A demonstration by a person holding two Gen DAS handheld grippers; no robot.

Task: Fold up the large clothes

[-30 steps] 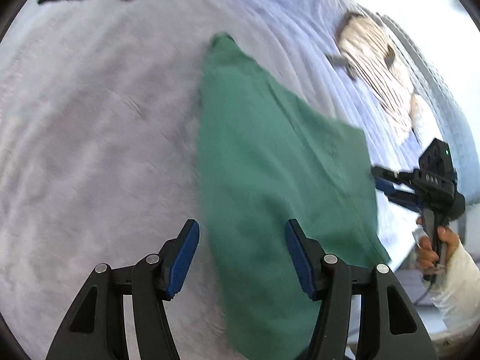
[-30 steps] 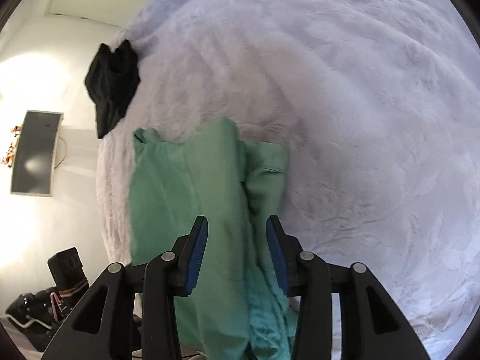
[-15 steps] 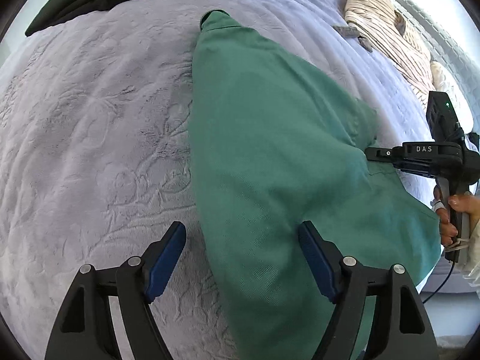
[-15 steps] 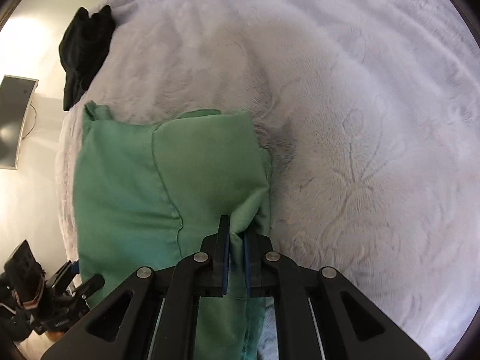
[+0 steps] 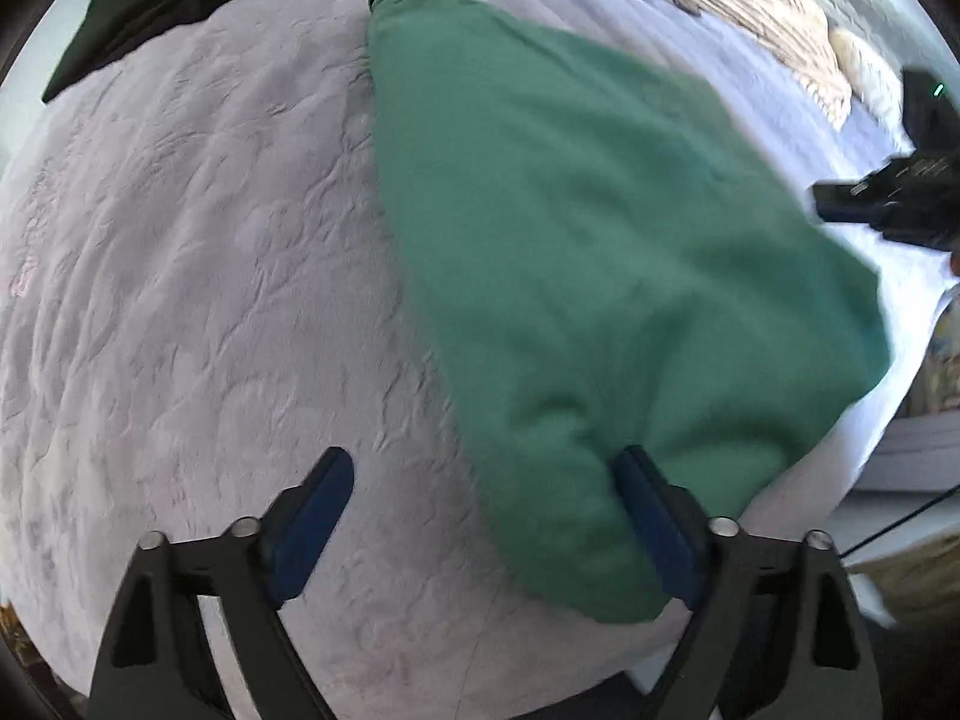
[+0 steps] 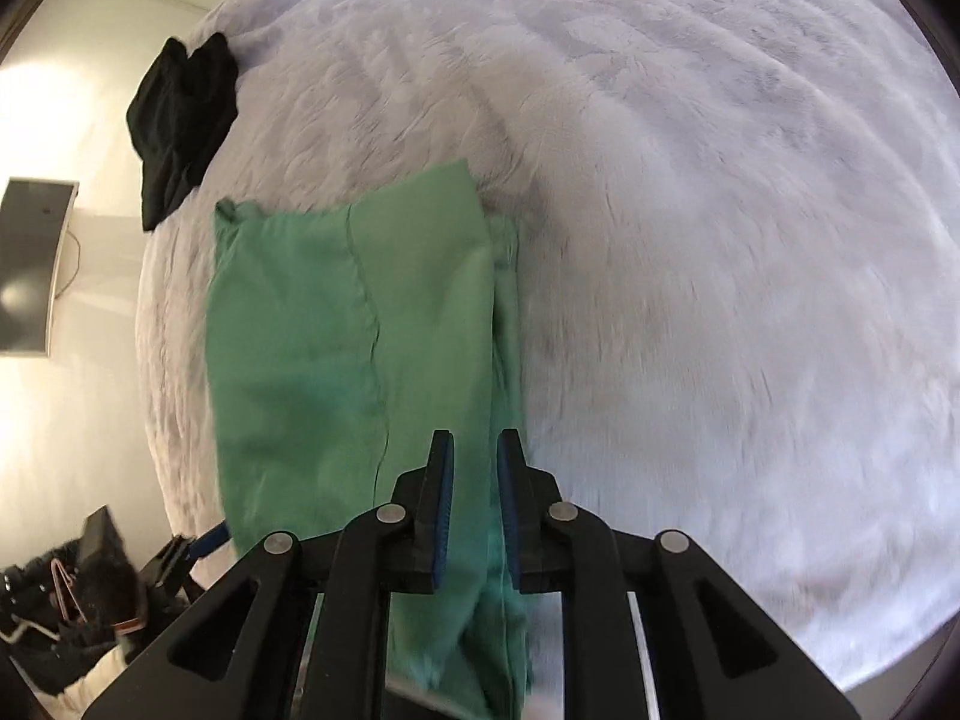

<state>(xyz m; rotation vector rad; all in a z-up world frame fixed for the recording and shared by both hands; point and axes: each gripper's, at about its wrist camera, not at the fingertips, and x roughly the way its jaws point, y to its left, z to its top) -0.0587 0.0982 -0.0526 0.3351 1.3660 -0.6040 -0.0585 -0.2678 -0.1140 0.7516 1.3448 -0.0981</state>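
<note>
Released by right gripper point(image 6: 474, 504): one green garment point(image 6: 354, 360).

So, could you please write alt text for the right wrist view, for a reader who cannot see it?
A folded green garment lies on a pale lilac bedspread, and the right gripper hangs over its right edge, jaws slightly apart with cloth between them. A black garment lies at the bed's far left edge.
</note>
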